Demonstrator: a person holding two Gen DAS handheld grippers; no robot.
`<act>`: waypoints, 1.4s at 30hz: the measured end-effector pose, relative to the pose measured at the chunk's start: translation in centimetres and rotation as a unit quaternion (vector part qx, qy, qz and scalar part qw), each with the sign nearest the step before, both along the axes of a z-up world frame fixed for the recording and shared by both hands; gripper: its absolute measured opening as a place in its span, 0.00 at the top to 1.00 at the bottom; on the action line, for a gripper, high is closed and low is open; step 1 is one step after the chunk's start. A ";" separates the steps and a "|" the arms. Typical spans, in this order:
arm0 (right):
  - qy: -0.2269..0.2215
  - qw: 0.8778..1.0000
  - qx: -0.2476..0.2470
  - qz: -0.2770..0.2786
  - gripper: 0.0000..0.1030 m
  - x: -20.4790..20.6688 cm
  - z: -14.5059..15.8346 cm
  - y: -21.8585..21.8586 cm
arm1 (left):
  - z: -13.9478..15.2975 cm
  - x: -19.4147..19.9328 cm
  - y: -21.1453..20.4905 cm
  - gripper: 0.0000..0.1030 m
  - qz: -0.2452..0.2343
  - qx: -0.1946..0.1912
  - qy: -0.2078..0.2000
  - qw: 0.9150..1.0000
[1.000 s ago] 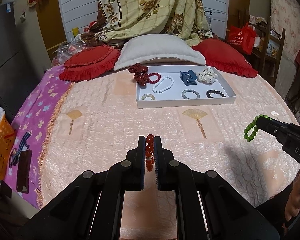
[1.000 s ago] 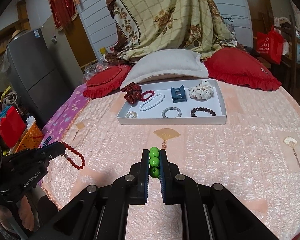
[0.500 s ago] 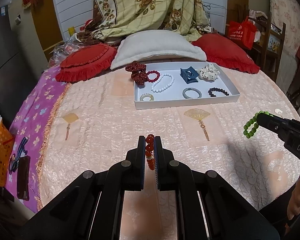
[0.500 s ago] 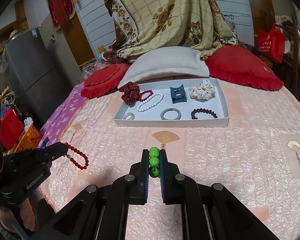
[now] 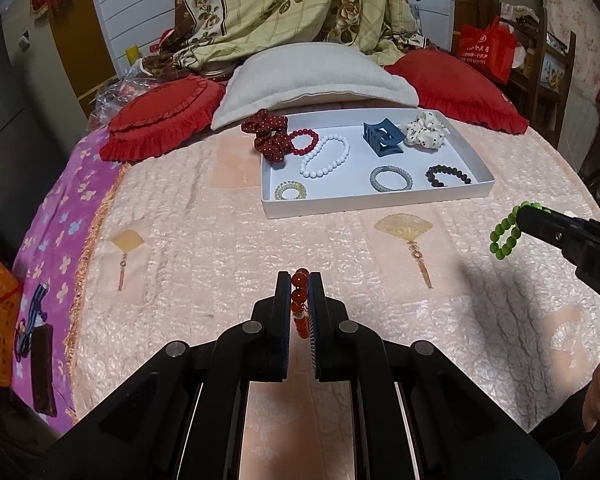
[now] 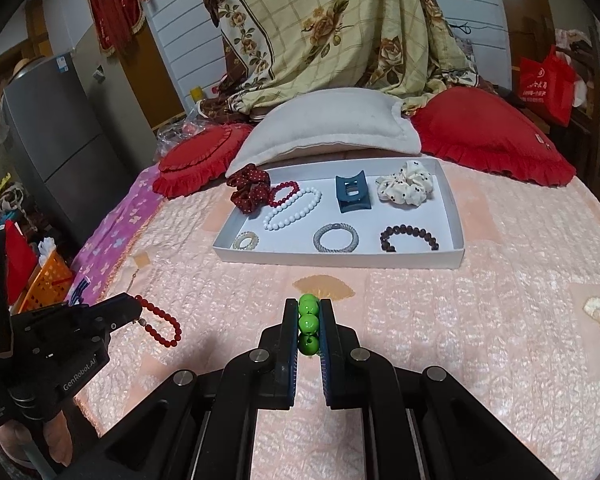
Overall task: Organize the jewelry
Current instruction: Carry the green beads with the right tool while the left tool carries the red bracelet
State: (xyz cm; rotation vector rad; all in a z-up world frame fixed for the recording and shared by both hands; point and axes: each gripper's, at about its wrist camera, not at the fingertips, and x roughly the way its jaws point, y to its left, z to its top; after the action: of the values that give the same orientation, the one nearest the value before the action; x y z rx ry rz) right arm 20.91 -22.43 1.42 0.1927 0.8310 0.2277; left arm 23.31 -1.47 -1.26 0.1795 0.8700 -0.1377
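My left gripper (image 5: pixel 300 280) was clamped on the red bead bracelet (image 5: pixel 300 300); a few beads sat between the two fingers and the rest hung below them as a loop, above the pink quilted bedspread (image 5: pixel 204 248). My right gripper (image 6: pixel 309 312) was closed in the same way on the green bead bracelet (image 6: pixel 309 324), with three beads stacked between its fingers (the hanging loop showed only from the left camera, off to the right of my left gripper).

Ahead of both grippers, well apart from them, the white tray (image 5: pixel 364 204) lay flat on the bedspread. Inside it, in the row nearer to me, there were a small pale yellow coil tie (image 5: pixel 290 191), a grey braided bracelet (image 5: pixel 391 178) and a dark bead bracelet (image 5: pixel 447 175). In the farther row I saw a dark red dotted scrunchie (image 5: pixel 269 137) lying over the tray's left edge, a small red bead bracelet (image 5: pixel 303 142) touching it, a white bead bracelet (image 5: pixel 325 157) just beside that one, then a blue hair claw (image 5: pixel 381 138) and a white dotted scrunchie (image 5: pixel 425 134).

Behind the tray rested a cream pillow (image 5: pixel 316 76), between two red frilled cushions (image 5: pixel 160 116).
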 end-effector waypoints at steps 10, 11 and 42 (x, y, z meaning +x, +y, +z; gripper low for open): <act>0.000 1.000 -0.008 0.000 0.92 2.4 -0.3 0.0 | -0.8 2.5 -0.3 0.94 0.004 0.018 -0.001 1.000; 0.001 1.000 -0.009 0.001 0.92 2.6 -0.3 0.0 | -0.9 2.6 -0.2 0.94 0.005 0.018 0.000 1.000; -0.014 0.998 -0.060 0.008 0.92 7.6 0.5 -0.6 | -0.4 7.9 -1.3 0.94 0.002 0.051 -0.021 0.998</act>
State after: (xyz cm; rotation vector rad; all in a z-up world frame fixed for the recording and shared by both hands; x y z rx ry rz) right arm 28.51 -22.99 1.90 0.0702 0.8159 0.1948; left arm 31.24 -2.74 -1.66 0.2744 0.8367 -0.0856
